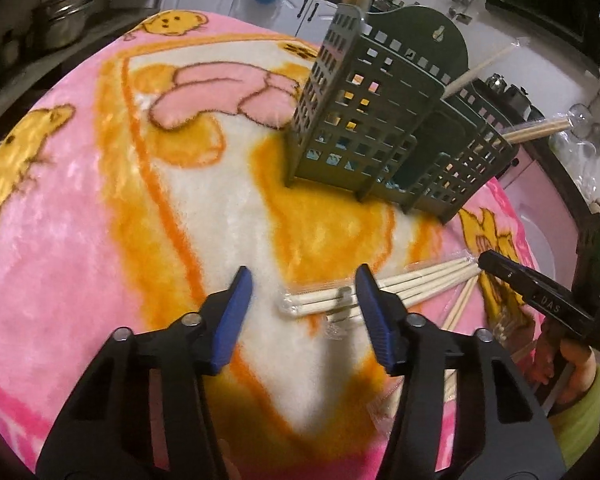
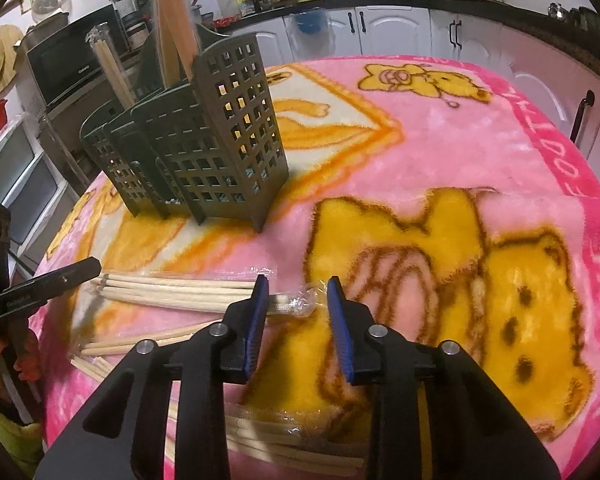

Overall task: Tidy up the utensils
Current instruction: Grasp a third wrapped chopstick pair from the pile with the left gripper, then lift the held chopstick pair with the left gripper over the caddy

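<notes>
Left wrist view: shows the left tongs [image 1: 303, 268] angled down over the blanket-covered table [image 1: 80, 220], near its front edge, jaws about half wide and holding nothing. Straddling one end of a wrapped chopstick bundle [image 1: 420, 276], which lies flat on the blanket; one pad overlaps the sticks, the other stands clear, so no squeeze yet.

Right wrist view: puts the right tongs [image 2: 298, 280] at the opposite end of the same bundle, jaws narrow, only the crinkled tail of the wrapper between them. Not clearly pinched there either; read as empty.

Farther back, toward the far edge of the table: a dark slotted holder [image 2: 220, 140], upright, already carrying a thick wooden handle [image 2: 176, 20] and some long sticks [image 2: 108, 60] in its back compartments. Also waiting on the blanket: loose chopsticks [image 2: 140, 340] just in front of the bundle, and another wrapped pack [image 2: 292, 440] at the front edge.

Step in hand, by judgement: taking hold of the bundle, one pair of tongs at each end, before any lift. Sorting partly done, several pieces left.

Next move calls for: closing onto the sticks themselves, not the slippery wrapper; lifting both ends level; tipping the bundle upright over a free compartment; lowering without knocking the holder over.
</notes>
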A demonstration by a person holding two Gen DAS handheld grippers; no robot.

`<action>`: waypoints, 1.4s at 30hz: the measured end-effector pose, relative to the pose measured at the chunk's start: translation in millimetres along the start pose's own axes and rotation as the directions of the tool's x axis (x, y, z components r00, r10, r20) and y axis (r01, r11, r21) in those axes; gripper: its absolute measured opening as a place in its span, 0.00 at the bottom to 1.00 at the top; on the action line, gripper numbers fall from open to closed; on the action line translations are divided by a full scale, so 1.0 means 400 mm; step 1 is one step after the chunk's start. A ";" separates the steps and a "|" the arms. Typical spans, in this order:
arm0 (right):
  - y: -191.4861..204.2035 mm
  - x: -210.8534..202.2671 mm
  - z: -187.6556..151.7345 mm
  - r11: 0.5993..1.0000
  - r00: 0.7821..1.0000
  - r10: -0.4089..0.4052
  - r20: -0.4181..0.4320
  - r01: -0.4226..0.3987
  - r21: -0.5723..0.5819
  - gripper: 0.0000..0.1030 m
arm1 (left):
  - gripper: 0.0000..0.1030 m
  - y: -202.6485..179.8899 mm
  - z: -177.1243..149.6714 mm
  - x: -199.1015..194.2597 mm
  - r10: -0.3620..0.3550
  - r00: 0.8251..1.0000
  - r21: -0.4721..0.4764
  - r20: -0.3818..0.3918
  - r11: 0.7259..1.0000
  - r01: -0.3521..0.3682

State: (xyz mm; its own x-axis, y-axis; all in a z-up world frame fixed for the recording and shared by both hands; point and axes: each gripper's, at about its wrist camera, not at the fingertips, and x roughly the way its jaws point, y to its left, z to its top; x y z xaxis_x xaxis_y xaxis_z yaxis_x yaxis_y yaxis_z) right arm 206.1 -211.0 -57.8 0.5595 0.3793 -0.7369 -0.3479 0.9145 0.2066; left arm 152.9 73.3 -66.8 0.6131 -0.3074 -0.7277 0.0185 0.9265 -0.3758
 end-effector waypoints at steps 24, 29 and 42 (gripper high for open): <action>-0.001 -0.075 0.012 1.000 0.994 -0.009 0.113 0.010 -0.004 0.01 | 0.01 -0.017 0.030 -0.046 -0.023 0.998 0.002 0.060 1.000 0.023; 0.010 -0.131 0.030 1.000 0.984 0.022 0.177 -0.019 -0.017 0.01 | 0.01 -0.025 0.040 -0.068 -0.033 0.996 0.007 0.083 0.999 0.033; 0.113 -0.269 0.094 0.989 0.944 0.082 0.320 -0.038 -0.141 0.01 | 0.01 -0.062 0.096 -0.166 -0.061 0.979 0.037 0.193 0.998 0.055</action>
State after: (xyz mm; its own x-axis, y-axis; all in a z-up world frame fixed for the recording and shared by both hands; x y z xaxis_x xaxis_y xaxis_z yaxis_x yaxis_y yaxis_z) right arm 158.5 -205.3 54.8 0.7401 0.4780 -0.4730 -0.4717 0.8704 0.1415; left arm 142.2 79.2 12.7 0.7514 -0.3157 -0.5794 0.0813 0.9157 -0.3935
